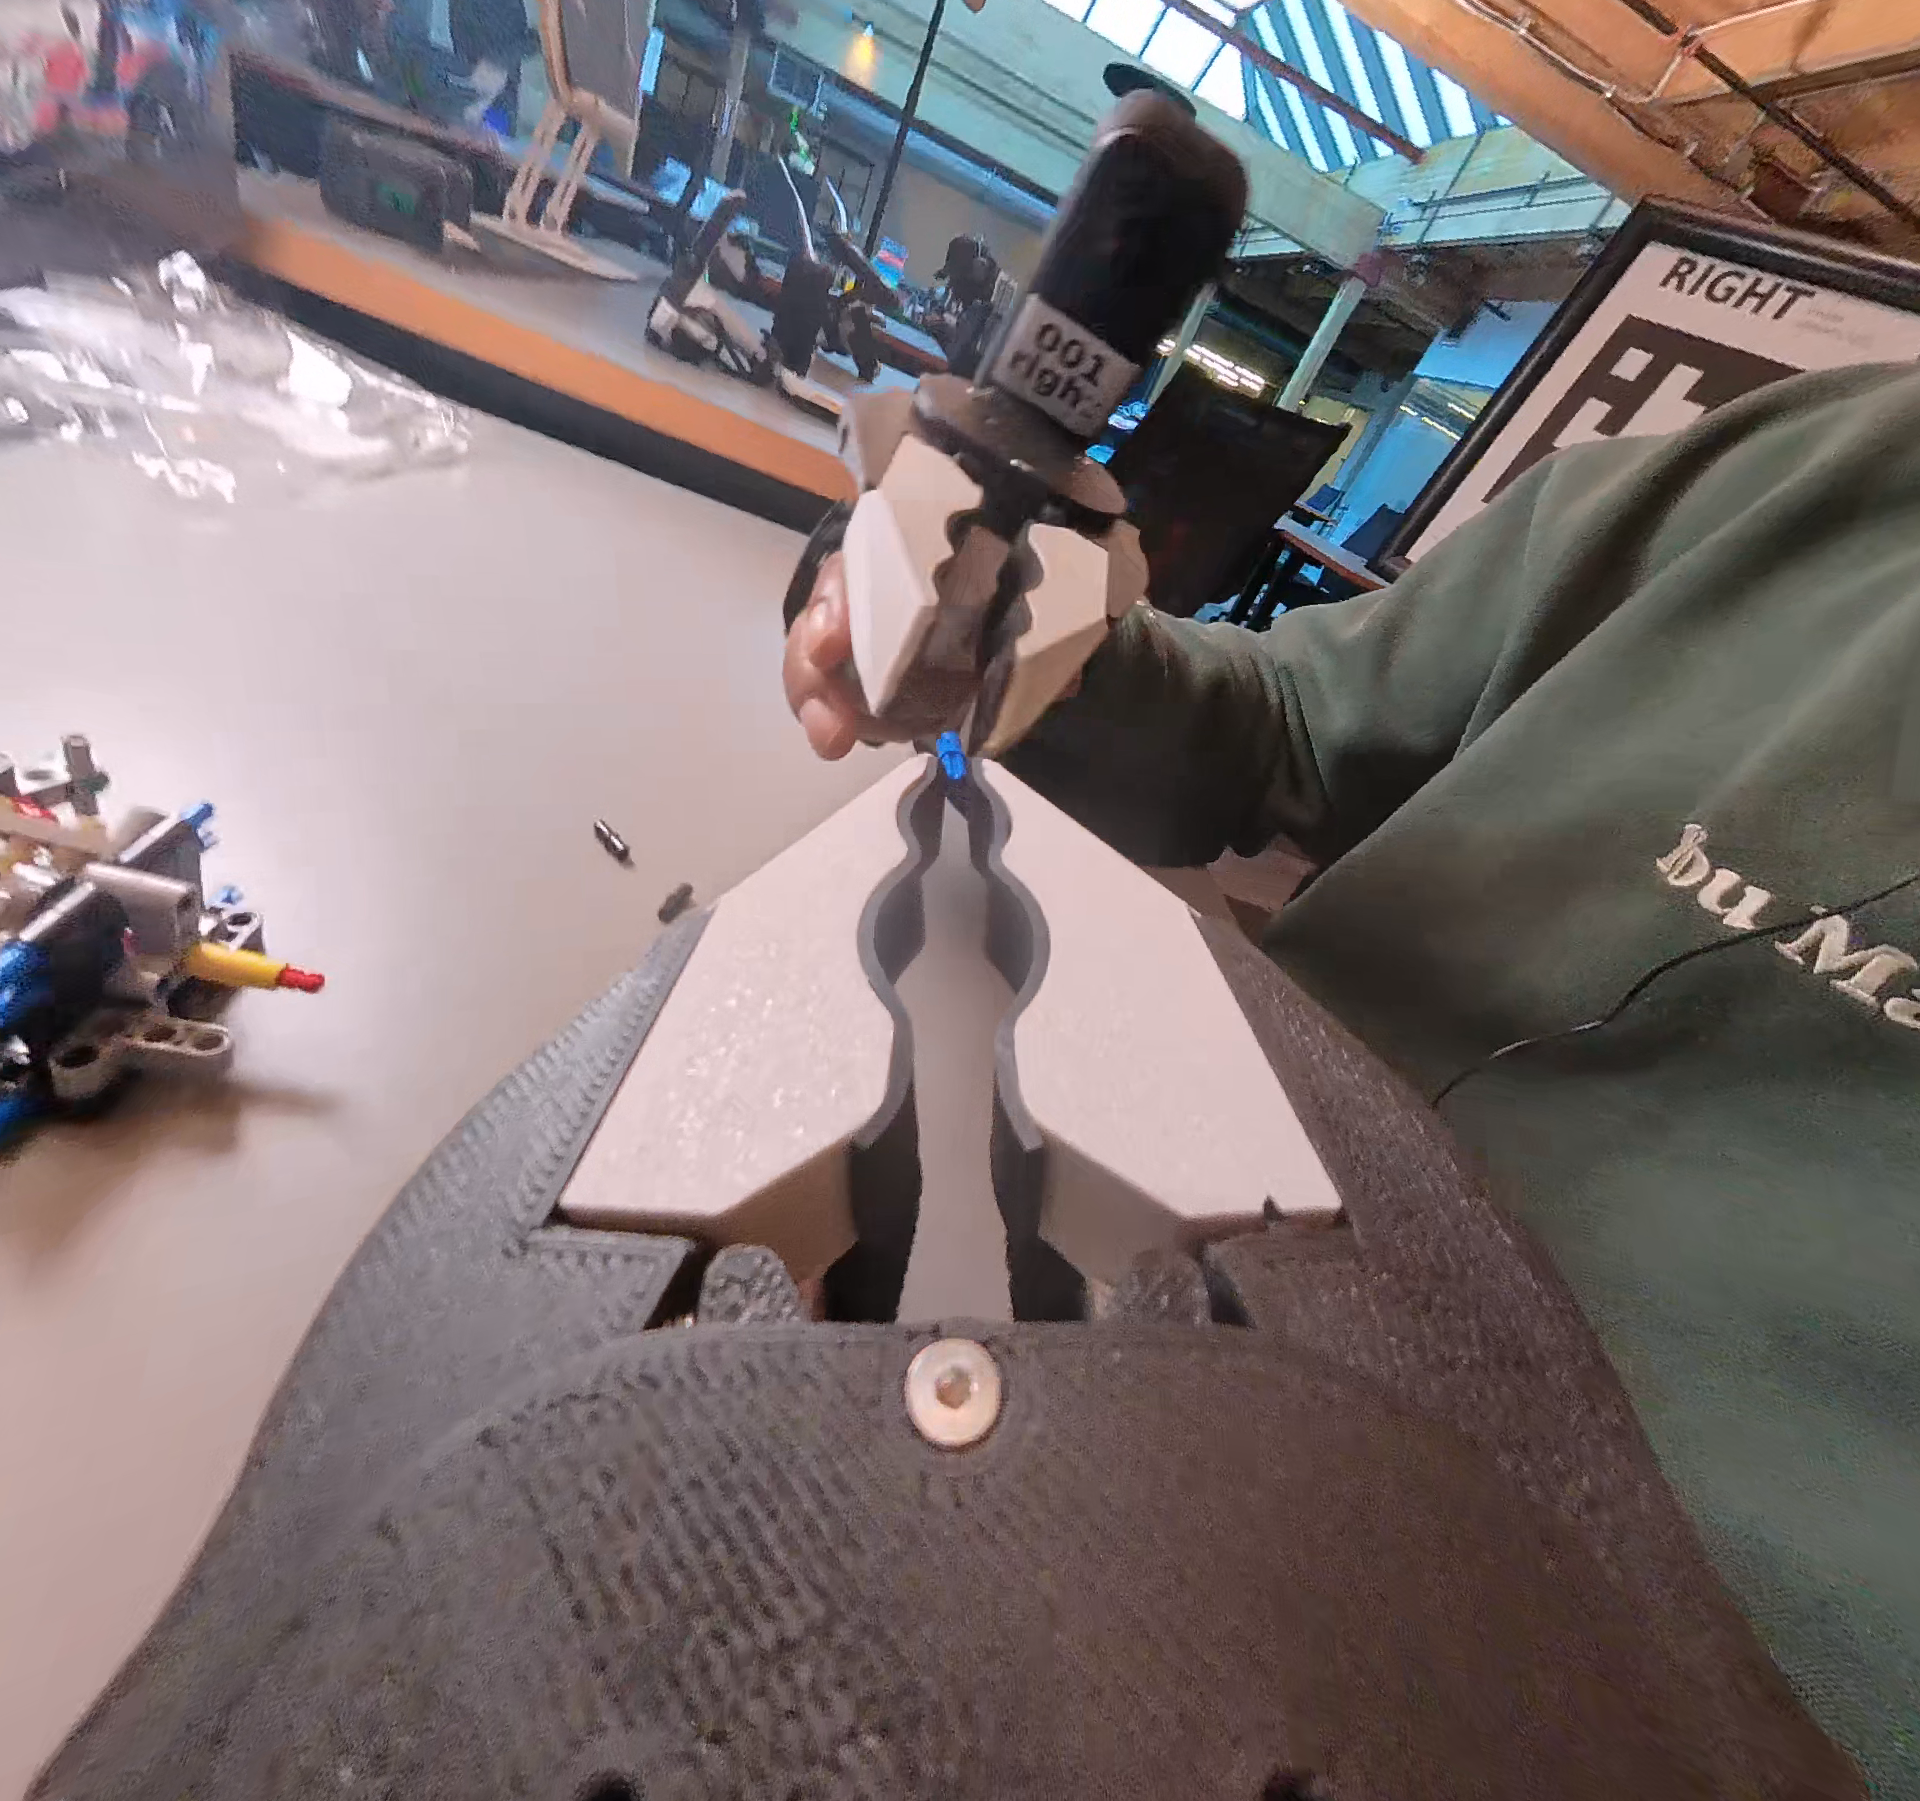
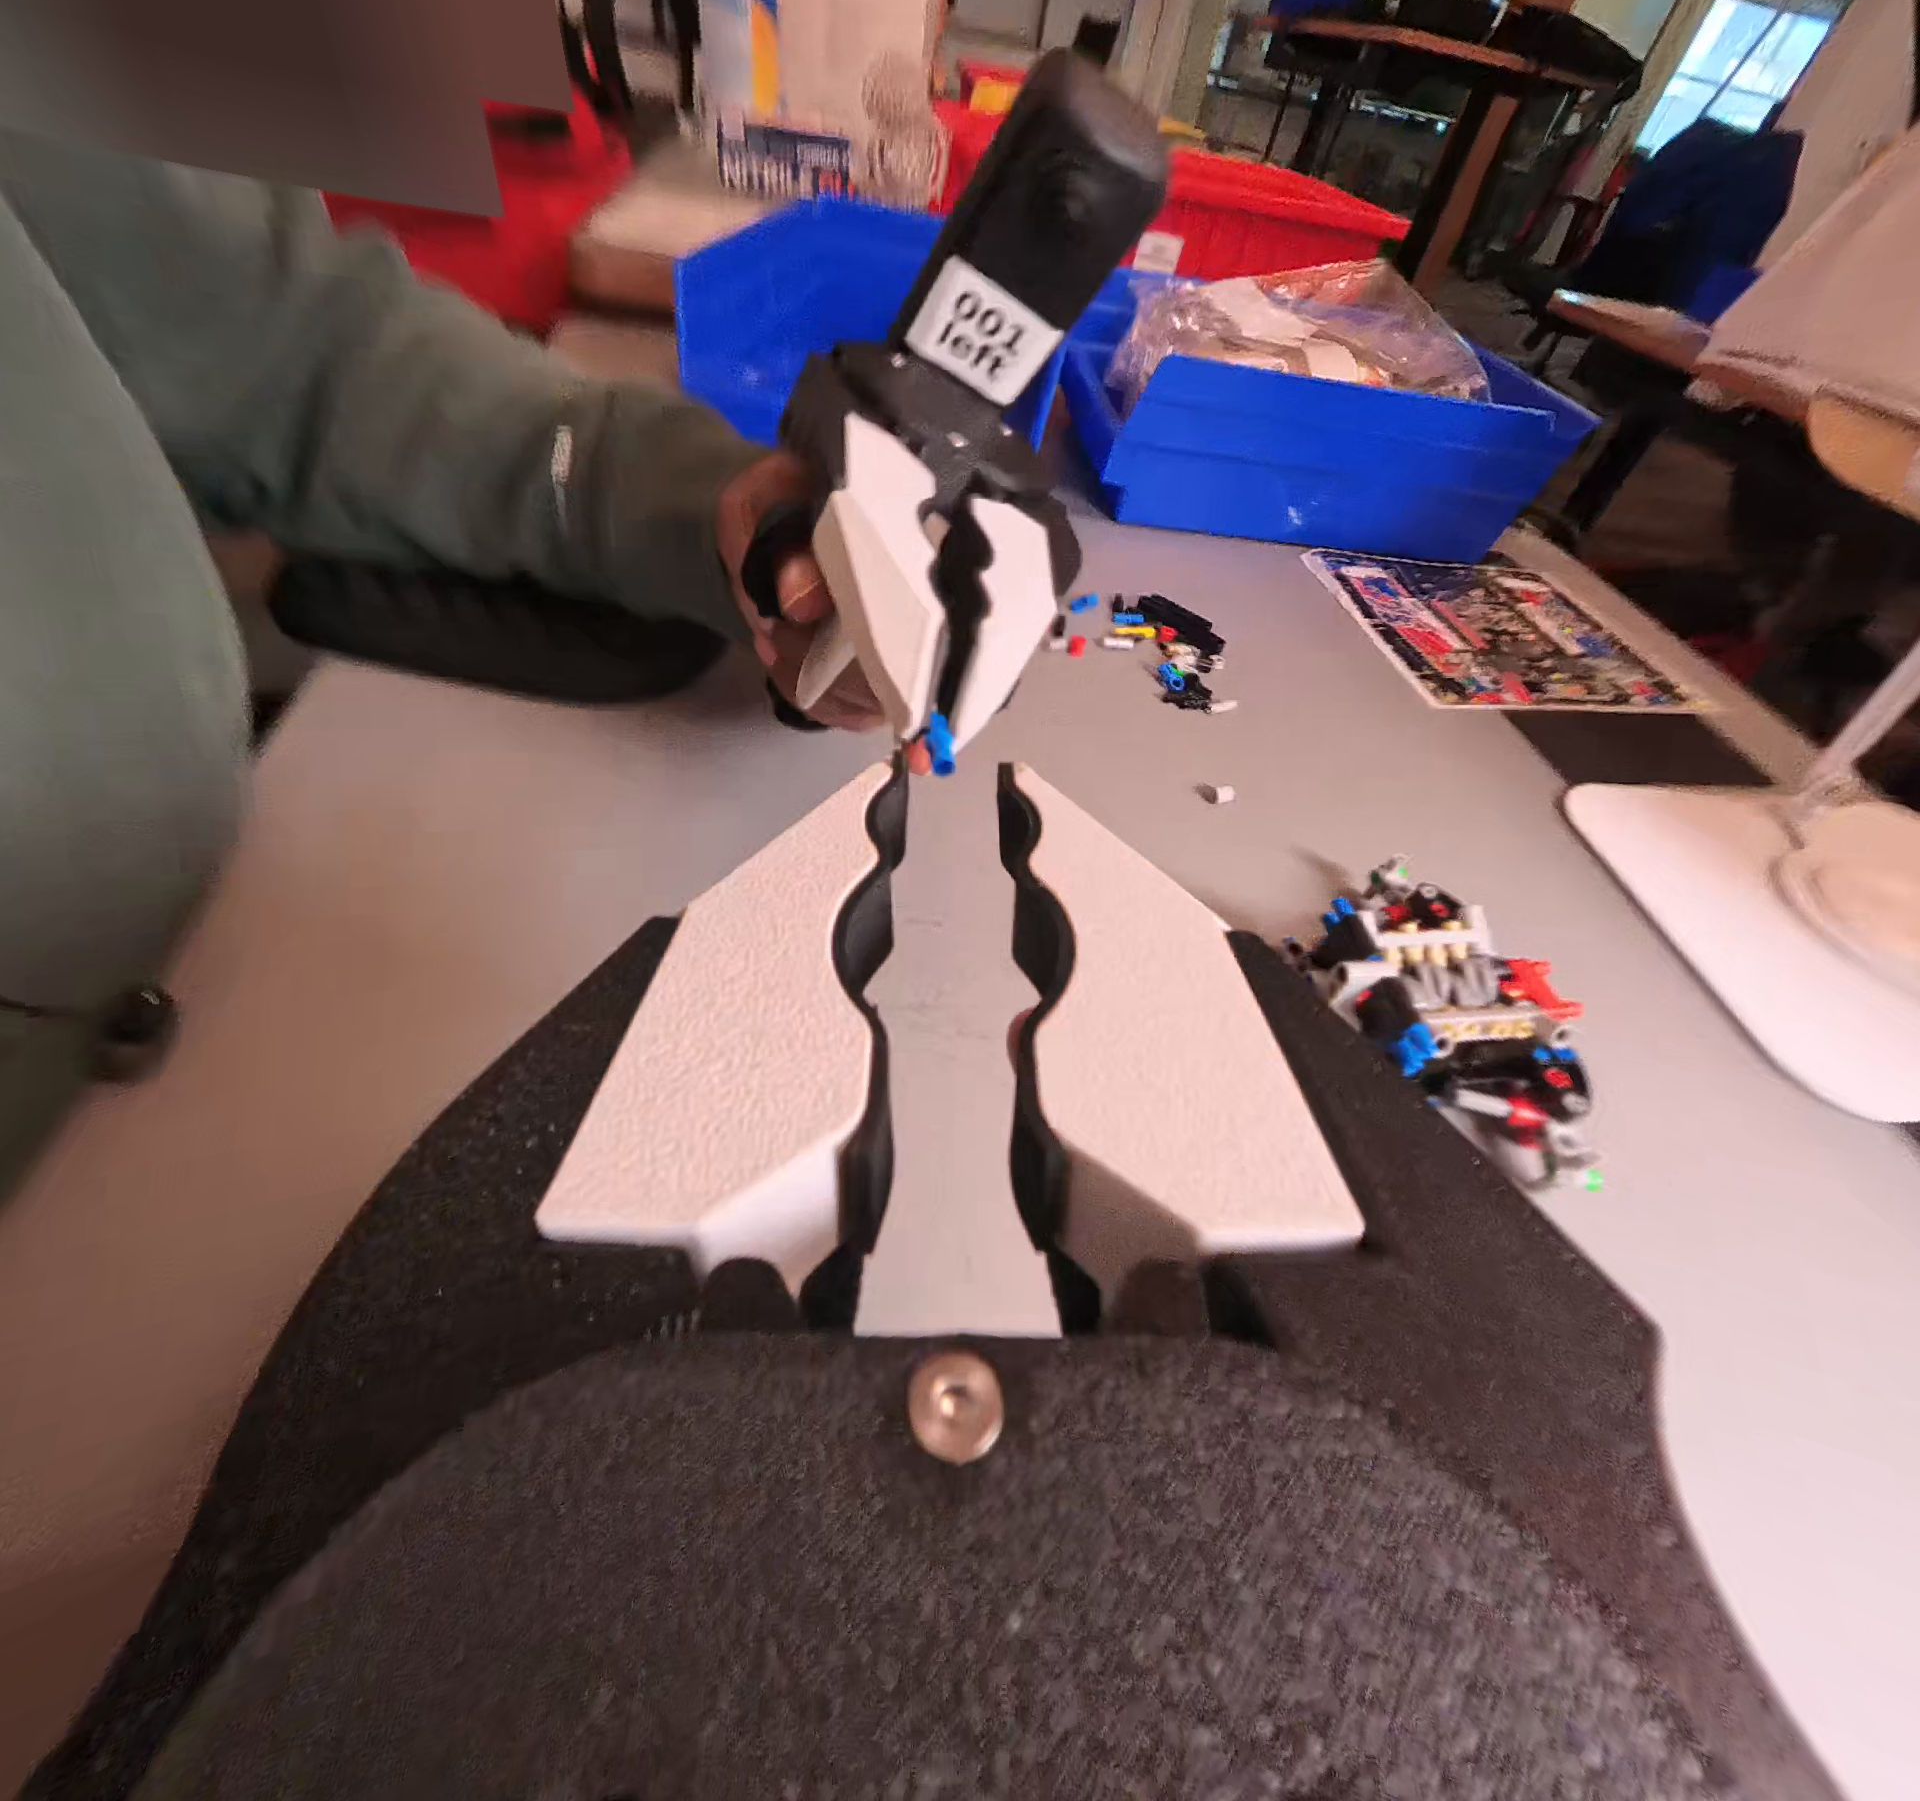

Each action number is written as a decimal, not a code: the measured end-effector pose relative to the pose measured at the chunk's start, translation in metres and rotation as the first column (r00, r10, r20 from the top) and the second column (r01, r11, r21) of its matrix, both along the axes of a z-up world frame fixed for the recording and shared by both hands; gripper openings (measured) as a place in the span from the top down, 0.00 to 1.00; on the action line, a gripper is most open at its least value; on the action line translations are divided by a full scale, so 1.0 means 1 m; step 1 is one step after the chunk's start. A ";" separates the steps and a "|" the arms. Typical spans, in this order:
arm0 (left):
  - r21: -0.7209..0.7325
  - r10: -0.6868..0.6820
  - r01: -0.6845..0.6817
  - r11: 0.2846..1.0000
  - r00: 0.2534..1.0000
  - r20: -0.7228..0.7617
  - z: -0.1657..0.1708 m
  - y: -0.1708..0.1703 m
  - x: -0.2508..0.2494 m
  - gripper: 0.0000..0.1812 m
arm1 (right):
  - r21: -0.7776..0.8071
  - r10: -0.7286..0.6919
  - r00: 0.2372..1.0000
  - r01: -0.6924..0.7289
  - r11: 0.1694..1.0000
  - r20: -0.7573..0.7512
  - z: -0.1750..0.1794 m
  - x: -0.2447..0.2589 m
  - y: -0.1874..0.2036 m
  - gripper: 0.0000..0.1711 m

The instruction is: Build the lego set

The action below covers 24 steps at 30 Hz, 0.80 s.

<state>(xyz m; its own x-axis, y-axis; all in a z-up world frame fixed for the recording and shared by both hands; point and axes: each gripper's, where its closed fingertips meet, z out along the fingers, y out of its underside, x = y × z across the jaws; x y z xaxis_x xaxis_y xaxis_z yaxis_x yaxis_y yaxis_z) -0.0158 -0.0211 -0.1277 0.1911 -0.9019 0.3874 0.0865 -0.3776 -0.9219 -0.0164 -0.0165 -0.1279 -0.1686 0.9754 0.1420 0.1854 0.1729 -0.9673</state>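
Observation:
My left gripper [image 1: 951,783] is shut on a small blue pin [image 1: 949,752], held in the air above the grey table. The right wrist view shows that gripper [image 2: 928,741] pointing down with the blue pin [image 2: 941,743] sticking out of its tips. My right gripper [image 2: 954,775] is open and empty, its tips just below the pin. In the left wrist view the right gripper [image 1: 940,725] faces mine tip to tip. The partly built lego model [image 2: 1455,1013] lies on the table to the right, and it also shows in the left wrist view [image 1: 114,951].
Loose small pieces [image 2: 1153,639] and an instruction booklet [image 2: 1496,639] lie farther back. Blue bins [image 2: 1320,442] stand behind them. A white lamp base [image 2: 1714,920] is at the right. Two black pins [image 1: 615,839] and a clear plastic bag [image 1: 187,401] lie on the table. The tips of both grippers are at nearly the same place.

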 end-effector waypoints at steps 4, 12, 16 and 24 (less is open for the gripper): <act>0.059 0.009 -0.009 0.998 1.000 0.009 0.006 -0.003 0.000 0.99 | -0.127 0.049 0.998 -0.053 0.990 -0.037 0.005 0.002 -0.004 0.92; 0.073 -0.006 0.004 0.997 1.000 0.030 0.010 -0.006 0.001 0.99 | -0.172 0.051 0.996 -0.063 0.983 -0.072 0.008 -0.004 -0.010 0.98; 0.072 -0.010 0.007 0.997 0.999 0.041 0.011 -0.007 0.001 0.99 | -0.185 0.054 0.995 -0.068 0.980 -0.080 0.009 -0.004 -0.010 0.98; 0.137 0.080 -0.051 0.989 0.972 -0.221 -0.019 0.001 -0.004 0.85 | -0.129 0.078 0.997 -0.080 0.988 -0.026 0.008 0.008 -0.008 0.99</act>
